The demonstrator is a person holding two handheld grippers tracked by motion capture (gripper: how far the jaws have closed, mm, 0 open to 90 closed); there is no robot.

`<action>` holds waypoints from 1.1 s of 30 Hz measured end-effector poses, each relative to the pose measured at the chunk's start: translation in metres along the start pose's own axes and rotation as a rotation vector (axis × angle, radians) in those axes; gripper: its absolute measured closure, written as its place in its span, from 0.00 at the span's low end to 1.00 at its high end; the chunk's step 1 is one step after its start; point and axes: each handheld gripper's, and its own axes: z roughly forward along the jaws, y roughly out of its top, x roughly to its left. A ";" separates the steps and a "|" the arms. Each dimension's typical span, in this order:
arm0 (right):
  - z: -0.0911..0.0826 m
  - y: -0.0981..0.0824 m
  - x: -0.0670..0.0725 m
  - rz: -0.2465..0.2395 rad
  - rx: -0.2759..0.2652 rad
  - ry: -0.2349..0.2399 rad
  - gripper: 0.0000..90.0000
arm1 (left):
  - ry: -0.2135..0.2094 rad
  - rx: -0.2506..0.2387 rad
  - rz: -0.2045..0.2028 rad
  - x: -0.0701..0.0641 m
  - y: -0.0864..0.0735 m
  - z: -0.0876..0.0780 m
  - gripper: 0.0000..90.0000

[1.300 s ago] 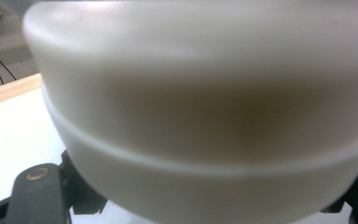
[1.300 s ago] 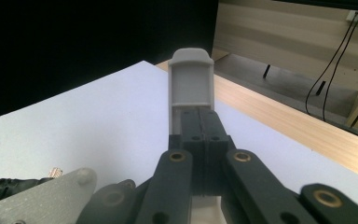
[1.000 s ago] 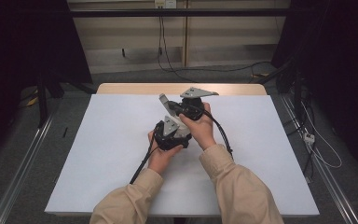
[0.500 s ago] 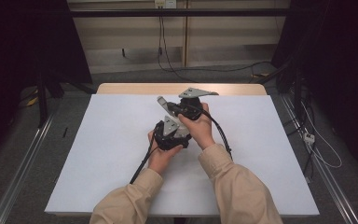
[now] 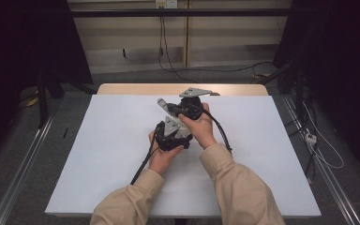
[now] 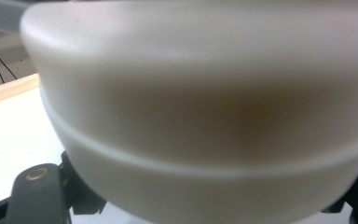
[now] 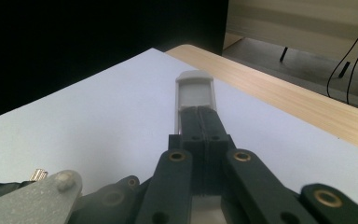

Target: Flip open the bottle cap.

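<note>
Nothing has shifted since the earlier frames: both hands stay over the middle of the desk (image 5: 98, 154). Beside the left hand-held gripper (image 5: 168, 133), the right hand-held gripper (image 5: 161, 102) has its jaws shut flat on a thin pale grey piece (image 7: 194, 91), pointing toward the desk's far edge. Whether the left hand-held gripper's jaws grip the smooth, rounded, cream-white object (image 6: 205, 116) close before its camera I cannot tell; they are nearly closed. Work seems barely begun.

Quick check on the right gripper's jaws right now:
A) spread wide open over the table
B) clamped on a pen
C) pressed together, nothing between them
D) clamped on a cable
C: in the right gripper view the right gripper has its two black jaws meeting flush along their length above the white table.
</note>
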 end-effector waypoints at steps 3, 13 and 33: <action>0.001 0.000 0.001 -0.007 0.000 -0.005 1.00 | -0.003 0.000 -0.009 0.000 0.000 0.000 0.21; -0.004 -0.002 0.001 -0.027 -0.005 -0.022 1.00 | -0.023 -0.004 -0.039 0.002 0.000 0.000 0.20; -0.026 -0.005 -0.004 -0.023 -0.024 -0.057 1.00 | -0.053 0.005 -0.068 0.006 0.000 -0.002 0.11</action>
